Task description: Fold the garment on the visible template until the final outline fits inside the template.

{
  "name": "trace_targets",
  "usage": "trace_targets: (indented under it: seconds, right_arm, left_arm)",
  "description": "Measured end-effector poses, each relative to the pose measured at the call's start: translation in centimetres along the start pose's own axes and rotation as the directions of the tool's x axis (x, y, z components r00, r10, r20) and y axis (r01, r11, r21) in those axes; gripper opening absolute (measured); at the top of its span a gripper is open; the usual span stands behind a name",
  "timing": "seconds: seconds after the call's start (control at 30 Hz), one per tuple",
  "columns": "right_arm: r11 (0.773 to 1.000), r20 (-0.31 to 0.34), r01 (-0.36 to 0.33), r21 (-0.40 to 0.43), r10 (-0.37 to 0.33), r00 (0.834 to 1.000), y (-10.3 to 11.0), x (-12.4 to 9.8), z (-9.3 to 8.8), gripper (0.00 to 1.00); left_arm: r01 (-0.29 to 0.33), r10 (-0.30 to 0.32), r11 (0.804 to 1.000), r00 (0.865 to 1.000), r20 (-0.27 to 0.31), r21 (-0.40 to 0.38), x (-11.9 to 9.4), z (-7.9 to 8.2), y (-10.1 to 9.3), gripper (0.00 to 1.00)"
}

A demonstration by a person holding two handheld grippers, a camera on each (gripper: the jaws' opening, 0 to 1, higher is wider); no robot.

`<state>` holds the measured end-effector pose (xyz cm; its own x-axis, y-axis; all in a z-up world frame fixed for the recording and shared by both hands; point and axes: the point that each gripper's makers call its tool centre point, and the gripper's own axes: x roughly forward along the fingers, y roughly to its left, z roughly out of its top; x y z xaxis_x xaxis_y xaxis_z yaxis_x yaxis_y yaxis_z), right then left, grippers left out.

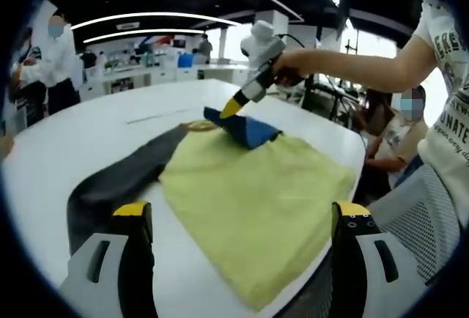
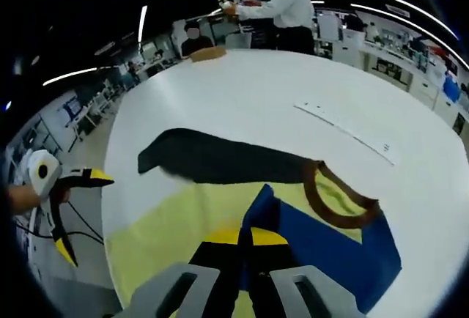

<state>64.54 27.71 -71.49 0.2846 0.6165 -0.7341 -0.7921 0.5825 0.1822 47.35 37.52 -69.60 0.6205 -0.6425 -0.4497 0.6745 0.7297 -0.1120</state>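
Observation:
A yellow shirt (image 1: 256, 193) lies flat on the white table (image 1: 88, 135), its black sleeve (image 1: 121, 175) stretched toward my left jaw. My left gripper (image 1: 242, 209) hovers over the near hem, jaws wide open with nothing between them. The right gripper (image 1: 231, 107), held by a hand, pinches the blue sleeve (image 1: 249, 129) and lifts it over the shirt. In the right gripper view the right gripper (image 2: 245, 239) is shut on the blue sleeve (image 2: 330, 248), next to the brown collar (image 2: 330, 204) and the black sleeve (image 2: 220, 158). The left gripper (image 2: 80, 215) stands open at the table's edge.
A thin grey marked strip (image 2: 344, 131) crosses the table beyond the shirt. A brown object (image 2: 207, 53) sits at the far rim. A seated person (image 1: 399, 131) and a mesh chair (image 1: 418, 212) are close to the table's edge; others stand at benches behind.

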Motion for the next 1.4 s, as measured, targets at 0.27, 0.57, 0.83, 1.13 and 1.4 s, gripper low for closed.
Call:
trace_targets:
  seconds: [0.27,0.57,0.83,1.13,1.4]
  right_arm:
    - [1.0,0.002,0.021,0.023,-0.021,1.0,0.0,2.0,-0.5,0.0]
    - [0.993,0.014,0.039,0.11,-0.041,0.999,-0.1,4.6,-0.7,0.0]
    - [0.982,0.05,-0.003,0.187,-0.006,0.999,1.4,6.2,-0.3,0.0]
    - [0.988,0.025,0.007,0.155,-0.011,1.0,1.3,6.0,-1.0,0.02]
    - [0.995,0.038,0.026,0.098,-0.03,0.999,0.7,5.1,-0.7,0.09]
  left_arm:
    - [0.001,-0.001,1.0,1.0,-0.008,-0.005,0.0,-0.3,-0.1,0.98]
    - [0.001,-0.001,1.0,1.0,-0.01,-0.003,0.0,-0.3,0.1,0.98]
    - [-0.001,0.001,1.0,1.0,-0.018,-0.005,-0.2,-0.6,0.2,0.98]
    - [-0.011,0.011,1.0,1.0,-0.017,-0.009,-0.4,-0.6,0.6,0.98]
    - [-0.008,0.008,1.0,1.0,-0.011,-0.003,-0.1,-0.2,0.2,0.98]
